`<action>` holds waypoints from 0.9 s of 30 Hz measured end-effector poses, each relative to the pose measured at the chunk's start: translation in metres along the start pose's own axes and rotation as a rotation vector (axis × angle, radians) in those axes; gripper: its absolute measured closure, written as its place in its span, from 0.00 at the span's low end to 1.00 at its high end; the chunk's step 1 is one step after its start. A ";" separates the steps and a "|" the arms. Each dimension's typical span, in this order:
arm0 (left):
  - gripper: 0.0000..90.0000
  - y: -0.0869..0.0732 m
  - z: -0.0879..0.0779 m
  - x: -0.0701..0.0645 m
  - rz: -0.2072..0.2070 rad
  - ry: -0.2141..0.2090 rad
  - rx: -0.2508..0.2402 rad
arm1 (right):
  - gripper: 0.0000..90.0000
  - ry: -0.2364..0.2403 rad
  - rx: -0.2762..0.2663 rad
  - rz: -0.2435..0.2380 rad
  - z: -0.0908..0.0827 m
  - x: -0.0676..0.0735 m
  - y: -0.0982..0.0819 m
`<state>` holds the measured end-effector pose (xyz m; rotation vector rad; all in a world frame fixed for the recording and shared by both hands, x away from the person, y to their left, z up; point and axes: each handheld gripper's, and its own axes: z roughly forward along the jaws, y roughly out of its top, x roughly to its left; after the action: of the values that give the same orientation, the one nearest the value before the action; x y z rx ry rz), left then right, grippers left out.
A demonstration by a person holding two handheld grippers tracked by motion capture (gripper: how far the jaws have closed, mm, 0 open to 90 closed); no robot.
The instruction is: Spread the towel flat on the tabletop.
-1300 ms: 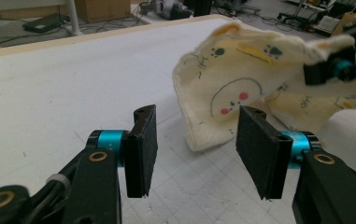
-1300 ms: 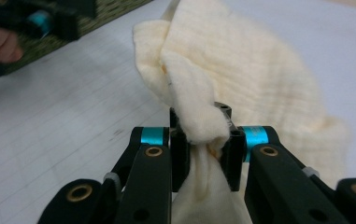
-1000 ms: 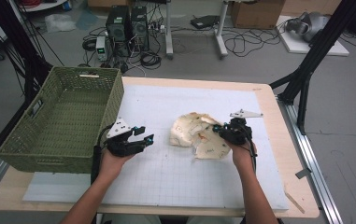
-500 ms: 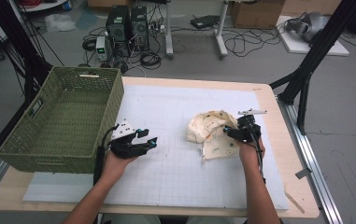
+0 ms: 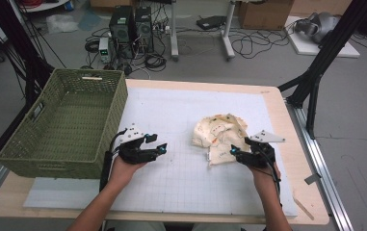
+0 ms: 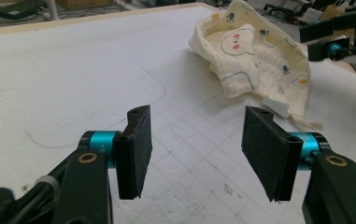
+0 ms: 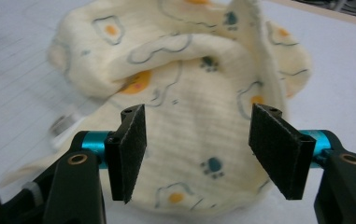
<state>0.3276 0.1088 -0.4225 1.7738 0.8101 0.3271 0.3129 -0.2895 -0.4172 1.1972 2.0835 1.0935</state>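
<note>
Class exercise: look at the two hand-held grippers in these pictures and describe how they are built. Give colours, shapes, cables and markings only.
Each black hand-held gripper, left and right, ends in two flat rectangular fingers faced with coarse black padding. Turquoise metal collars join them to black arms with brass-coloured rivets. A grey three-cornered plate tops the right one, a paler plate the left. Black cables trail along the bare forearms.
</note>
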 end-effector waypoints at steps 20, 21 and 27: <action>0.40 0.033 0.058 0.005 -0.114 -0.027 -0.012 | 0.38 0.133 -0.049 -0.048 -0.012 0.011 -0.007; 0.38 0.035 0.063 0.005 -0.119 -0.024 0.004 | 0.38 0.131 -0.048 -0.042 -0.012 0.010 -0.008; 0.38 0.038 0.095 -0.003 -0.089 0.000 0.085 | 0.38 0.131 -0.047 -0.037 -0.010 0.008 -0.009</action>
<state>0.3943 0.0315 -0.4208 1.8106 0.9116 0.2372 0.2975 -0.2891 -0.4198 1.0868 2.1562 1.2265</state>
